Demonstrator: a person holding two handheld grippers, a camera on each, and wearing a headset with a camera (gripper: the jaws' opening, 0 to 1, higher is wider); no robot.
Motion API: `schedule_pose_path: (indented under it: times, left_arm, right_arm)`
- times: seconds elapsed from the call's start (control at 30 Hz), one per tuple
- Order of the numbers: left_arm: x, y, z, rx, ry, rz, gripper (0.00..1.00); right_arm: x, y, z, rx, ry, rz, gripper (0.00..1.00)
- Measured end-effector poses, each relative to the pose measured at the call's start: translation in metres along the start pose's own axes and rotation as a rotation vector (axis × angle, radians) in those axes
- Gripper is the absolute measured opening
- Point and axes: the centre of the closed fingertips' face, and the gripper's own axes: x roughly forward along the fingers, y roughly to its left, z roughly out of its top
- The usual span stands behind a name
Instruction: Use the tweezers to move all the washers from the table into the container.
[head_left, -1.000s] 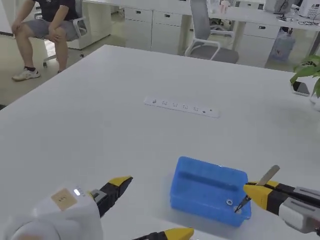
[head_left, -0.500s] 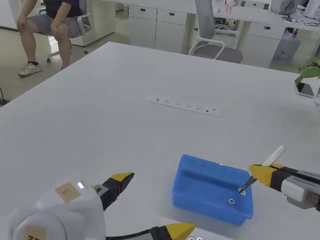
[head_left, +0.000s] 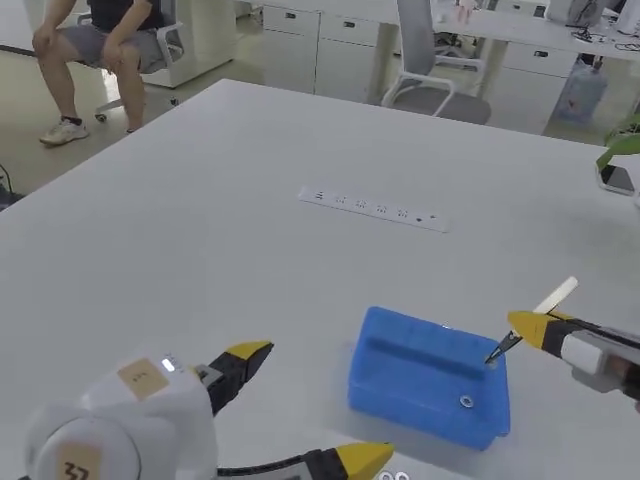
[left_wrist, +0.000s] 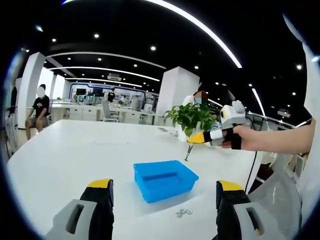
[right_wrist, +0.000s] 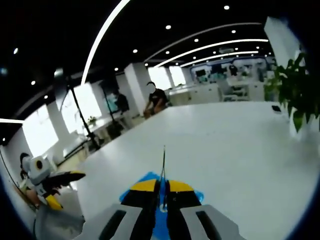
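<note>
Tweezers (head_left: 503, 348) are hanging over the container's (head_left: 415, 385) three o'clock side, my right gripper (head_left: 525, 325) clamping them; my left gripper (head_left: 307, 406) is gaping empty.

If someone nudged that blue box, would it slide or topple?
The low, wide blue plastic container probably slides rather than tips, since it sits flat on the smooth white table. It is likely light: it is nearly empty, holding one small metal washer.

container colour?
The container is blue, plain with no pattern; the head view shows it best.
</note>
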Motion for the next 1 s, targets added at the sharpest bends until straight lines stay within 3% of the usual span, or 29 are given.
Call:
schedule_pose_path:
  times: [0.37,1.0]
  left_arm:
    - [0.0,0.001,-0.002,-0.002,0.008,0.001,0.86]
    - [0.001,-0.002,-0.004,0.001,0.024,-0.01,0.85]
  right_arm:
    - [0.013,-0.008,-0.004,-0.016,0.026,-0.031,0.03]
    - [0.045,-0.017,-0.036,-0.032,0.125,-0.022,0.03]
